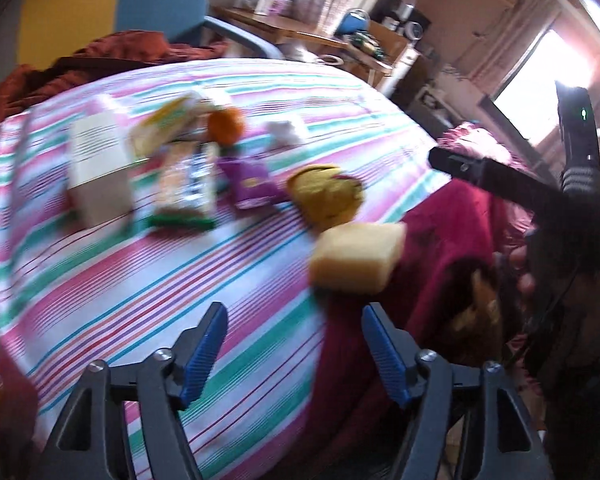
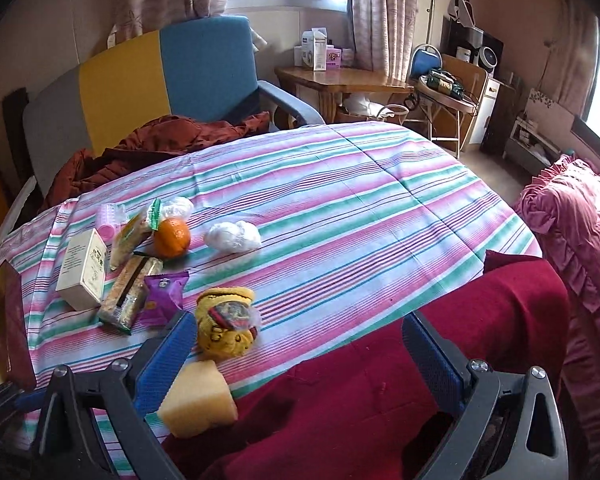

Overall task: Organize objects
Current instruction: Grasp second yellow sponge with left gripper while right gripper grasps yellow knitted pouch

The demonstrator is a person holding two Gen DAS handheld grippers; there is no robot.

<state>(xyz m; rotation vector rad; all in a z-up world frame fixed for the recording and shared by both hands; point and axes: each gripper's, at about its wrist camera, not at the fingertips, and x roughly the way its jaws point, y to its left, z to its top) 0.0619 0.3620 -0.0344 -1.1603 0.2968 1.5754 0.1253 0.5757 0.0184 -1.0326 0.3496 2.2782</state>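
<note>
A yellow sponge block (image 1: 358, 258) (image 2: 198, 398) lies at the edge of the striped sheet (image 2: 340, 200). Behind it sit a yellow knitted piece (image 2: 226, 328), a purple packet (image 2: 164, 296), a cracker packet (image 2: 130, 292), a white box (image 2: 84, 268), an orange (image 2: 172, 238) and a white bag (image 2: 232, 236). My left gripper (image 1: 293, 316) is open just short of the sponge, with nothing between its fingers. My right gripper (image 2: 296, 324) is open too. The sponge lies beside its left finger (image 2: 168, 360), and the other pad is far from it.
A dark red blanket (image 2: 380, 380) covers the near right side under the sheet's edge. A blue and yellow armchair (image 2: 204, 68) with a rust cloth stands behind. A wooden table (image 2: 340, 80) and shelves lie further back. Pink ruffled fabric (image 2: 580, 240) is at the right.
</note>
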